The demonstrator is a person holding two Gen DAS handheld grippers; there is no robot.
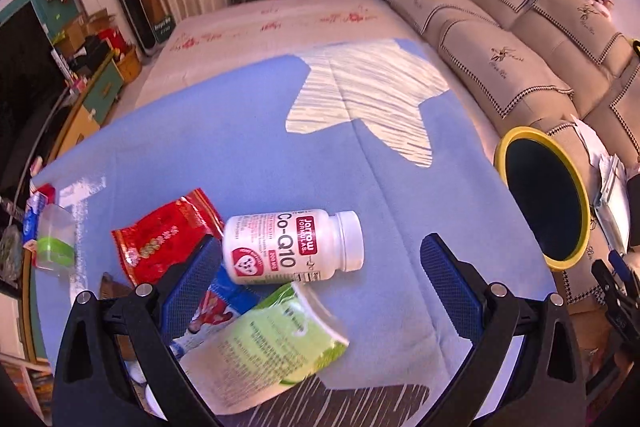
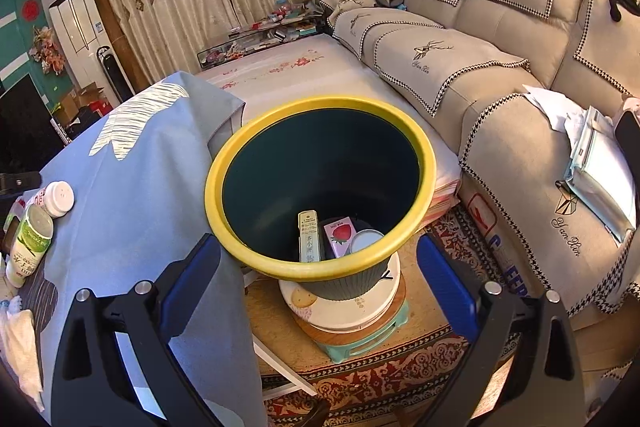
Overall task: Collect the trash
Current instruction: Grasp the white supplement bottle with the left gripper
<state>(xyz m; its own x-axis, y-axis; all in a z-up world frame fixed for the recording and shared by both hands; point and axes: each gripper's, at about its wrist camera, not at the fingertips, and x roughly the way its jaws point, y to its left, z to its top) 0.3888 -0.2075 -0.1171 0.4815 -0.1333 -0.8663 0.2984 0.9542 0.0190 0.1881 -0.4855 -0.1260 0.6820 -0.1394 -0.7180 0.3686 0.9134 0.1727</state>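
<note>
Left gripper (image 1: 320, 267): released, hovering over bottle (image 1: 292, 247) lying between its fingers on surface (image 1: 240, 131), poised for pickup. Right gripper (image 2: 318, 267): released, empty, directly above bin (image 2: 320, 187), likely for dropping; cartons already inside.

The pill bottle (image 1: 294, 247) is smooth, glossy white plastic with a paper label, lying on a matt blue cloth (image 1: 200, 147). Beside the bottle, a red wrapper (image 1: 160, 243) looks shiny and crinkled. The bin (image 2: 320, 183) past the cloth's edge is smooth plastic.
</note>
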